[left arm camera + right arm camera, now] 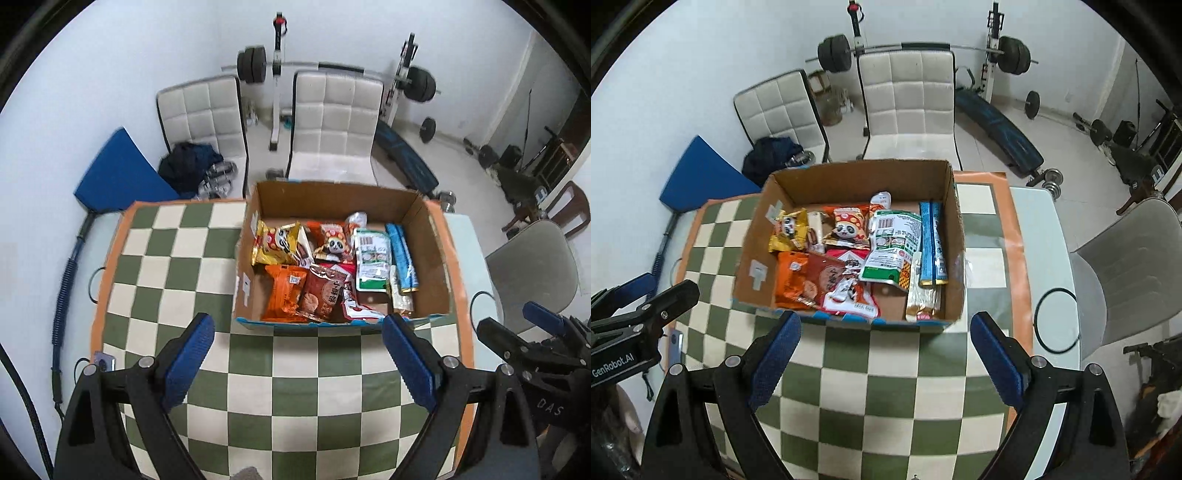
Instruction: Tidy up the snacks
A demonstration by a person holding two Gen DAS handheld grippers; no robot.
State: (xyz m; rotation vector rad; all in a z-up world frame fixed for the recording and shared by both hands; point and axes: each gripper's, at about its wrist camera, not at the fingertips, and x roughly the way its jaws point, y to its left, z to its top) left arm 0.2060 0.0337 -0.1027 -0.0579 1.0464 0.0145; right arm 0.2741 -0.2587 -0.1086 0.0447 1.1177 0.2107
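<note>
- Pretty sure I'm at the tail end of this one (or just between picks): every snack I can see sits inside the cardboard box (334, 201), and nothing loose shows on the checkered tablecloth (177, 258) around it.
- My left gripper (299, 363) hangs over the cloth just in front of the box, fingers spread wide, nothing between them. The right gripper (886, 358) is the same deal, wide and empty, near the box's front edge.
- The box sits toward the far side of the table, open top, plain brown corrugated walls with a bluish printed strip along the front lip.
- Inside it's all crinkly, glossy film packs lying flat and overlapping: an orange packet (285, 291) front left, a reddish-brown pouch (325, 293) beside it, a yellow bag (275, 243) behind, a panda-print pack (334, 243) in the middle, a white-and-green pouch (892, 245) and a long blue stick pack (932, 243) along the right wall.
- If anything's left to do, I'd guess it's tidying: the next move calls for dipping one gripper in from above and pinching a thin edge, since these flat, slippery packs don't offer much to grab.
- The cloth looks smooth, green and cream squares with an orange border.
</note>
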